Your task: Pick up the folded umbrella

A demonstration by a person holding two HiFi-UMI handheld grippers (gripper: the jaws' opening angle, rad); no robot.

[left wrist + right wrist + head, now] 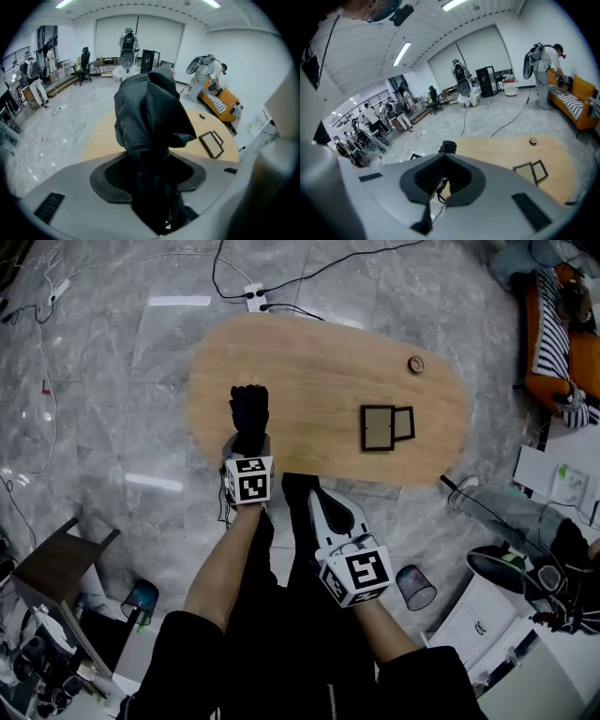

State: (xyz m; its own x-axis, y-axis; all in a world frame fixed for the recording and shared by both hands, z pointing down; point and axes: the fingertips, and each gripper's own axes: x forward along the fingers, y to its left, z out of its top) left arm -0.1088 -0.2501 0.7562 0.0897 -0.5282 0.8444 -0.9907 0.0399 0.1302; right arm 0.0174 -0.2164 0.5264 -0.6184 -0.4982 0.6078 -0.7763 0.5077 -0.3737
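Note:
The folded black umbrella (249,413) stands upright above the near left part of the oval wooden table (309,362), with my left gripper (249,444) shut on its lower end. In the left gripper view the umbrella (150,108) fills the space between the dark pads (112,176) and hides much of the table. My right gripper (330,507) hangs lower and nearer my body, off the table's front edge, with a narrow gap between its jaws and nothing in it. In the right gripper view the umbrella's top (447,146) peeks over my right gripper (442,180).
Two hinged picture frames (384,427) lie flat right of the table's middle, and a small round object (415,364) lies at the far right. A power strip (253,298) and cables lie on the floor beyond. A low stool (56,563), two cups (415,587) and an orange couch (553,343) surround the table.

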